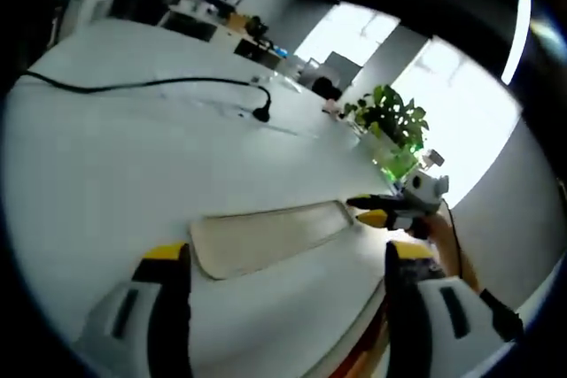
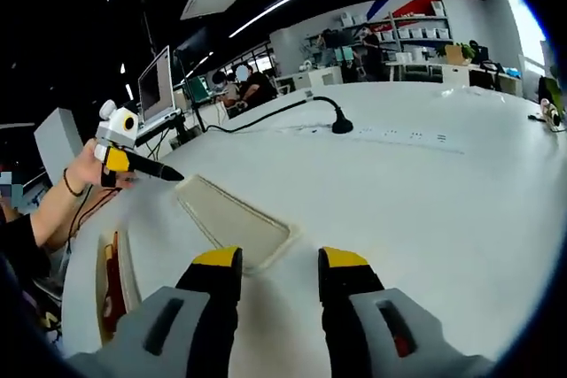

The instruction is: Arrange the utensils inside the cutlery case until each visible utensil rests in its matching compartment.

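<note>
**Both grippers empty above the white table**

Your left gripper (image 1: 288,285) has its two yellow-tipped jaws spread wide with nothing between them. In the left gripper view it hangs over the white table (image 1: 133,165), and the shallow cream case lid (image 1: 270,236) lies flat just beyond the jaw tips. Your right gripper (image 1: 372,210) comes in at the lid's far right end, close to its corner, held in your hand (image 1: 443,241). Past the lid, a black cable (image 1: 142,86) trails across the table to a plug.

In the right gripper view, your right gripper (image 2: 279,263) is also parted and holds nothing. The cream lid (image 2: 235,217) sits just ahead of its left jaw. Your left gripper (image 2: 168,173) reaches toward the lid's far corner; whether it touches is unclear. Left of the lid, near the table edge, lies the cutlery case (image 2: 120,285) with something red and yellow inside.
</note>
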